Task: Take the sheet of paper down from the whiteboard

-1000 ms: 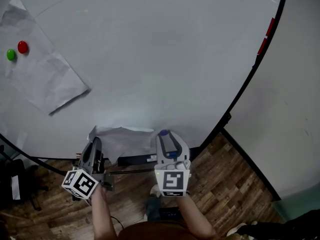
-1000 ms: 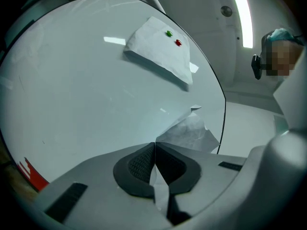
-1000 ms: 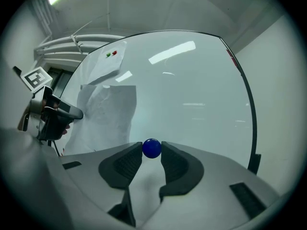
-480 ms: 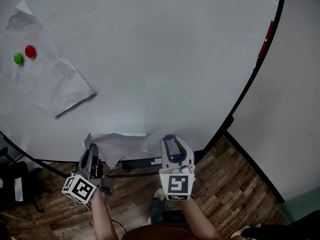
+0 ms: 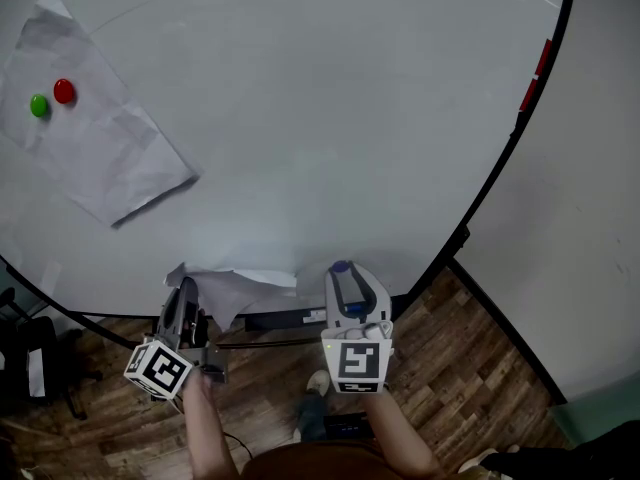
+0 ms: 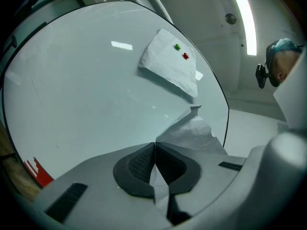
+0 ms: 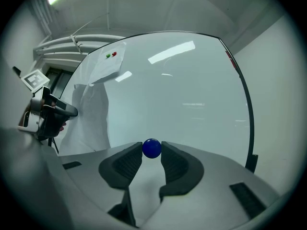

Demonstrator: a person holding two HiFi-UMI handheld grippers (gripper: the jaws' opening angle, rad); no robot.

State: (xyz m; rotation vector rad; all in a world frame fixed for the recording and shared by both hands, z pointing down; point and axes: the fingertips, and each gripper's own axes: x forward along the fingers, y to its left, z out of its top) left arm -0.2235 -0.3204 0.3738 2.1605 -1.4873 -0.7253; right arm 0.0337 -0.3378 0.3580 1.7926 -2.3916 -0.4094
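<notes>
Two sheets of paper show against the whiteboard (image 5: 330,118). One, a crumpled sheet (image 5: 240,286), is at the board's lower edge, right in front of the person, and the left tongs (image 5: 186,290) have hold of it. In the left gripper view the two pads meet with only the paper's edge pinched between them, and the sheet fans up from the tips towards the board. Whether its far edge touches the board cannot be told.

The other sheet (image 5: 105,143) lies flat on the board at the upper left of the head view, set at a slant, with a green magnet (image 5: 39,106) and a red magnet (image 5: 64,91) side by side near its upper end.

The right tongs (image 5: 340,268) are just to the right of the crumpled sheet and are closed on a small blue ball (image 7: 152,148), gripped at the very tips, so the pads stand only the ball's width apart. The ball is close to the board's surface — contact cannot be made out.

Both tongs point at the board, with their marker cubes towards the person. A black frame (image 5: 505,148) runs down the board's right side, and wooden floor (image 5: 450,368) shows beneath it.
</notes>
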